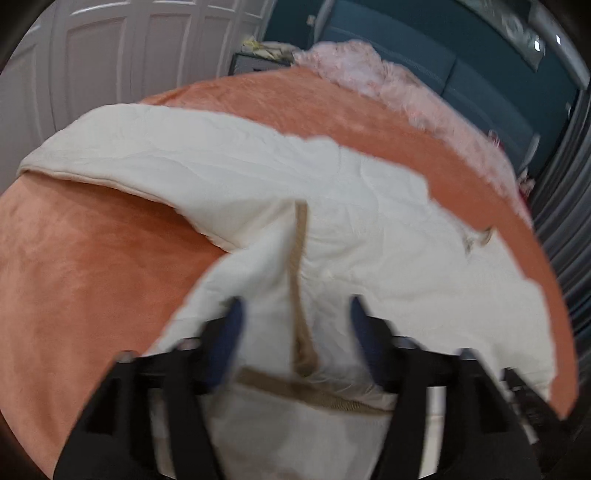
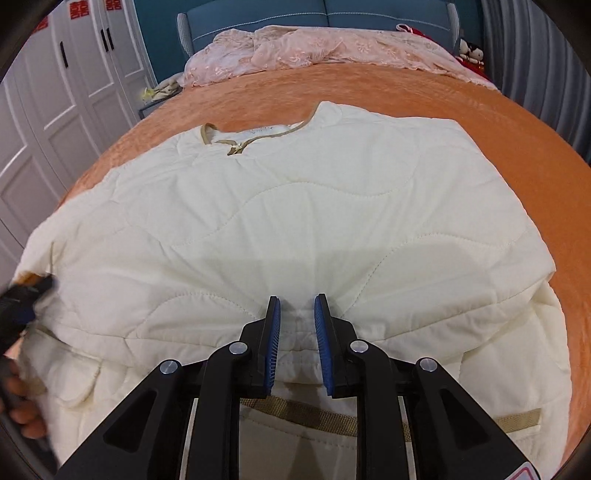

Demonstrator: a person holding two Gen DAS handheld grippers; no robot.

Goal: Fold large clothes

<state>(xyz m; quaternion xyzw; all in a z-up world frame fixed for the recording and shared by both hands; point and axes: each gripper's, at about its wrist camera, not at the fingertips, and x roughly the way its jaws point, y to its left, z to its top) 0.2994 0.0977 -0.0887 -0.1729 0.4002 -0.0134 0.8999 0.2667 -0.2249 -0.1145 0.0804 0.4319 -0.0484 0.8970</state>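
My right tongs (image 2: 297, 314) stood over the near part of the jacket (image 2: 295, 206), jaws a narrow gap apart with a small ridge of cream cloth gathered between the blue pads (image 2: 272, 343). Whether they truly pinched that cloth or merely rested against it, I could not tell.

The jacket lay spread on the orange bedspread (image 2: 369, 88), quilted, back up, its collar (image 2: 255, 138) with tan trim toward the far end of the bed. Its near edge was doubled over, and below the fold a tan band (image 2: 295, 415) ran across the cloth under my right tongs. At the left edge of the right view my left tongs (image 2: 26, 299) sat beside the jacket's side, with my fingers (image 2: 22, 402) showing below.

In the left view, which was blurred, my left tongs (image 1: 295, 314) were spread wide over the jacket (image 1: 332, 192), holding nothing. A strip of tan trim (image 1: 299, 280) ran between the jaws, and cream cloth lay under both. A sleeve (image 1: 122, 147) stretched away to the left across the bedspread (image 1: 92, 258).

At the head of the bed lay a pink lace cover (image 2: 314, 48) against a blue headboard (image 2: 369, 11), and white wardrobes (image 2: 55, 110) stood along the left
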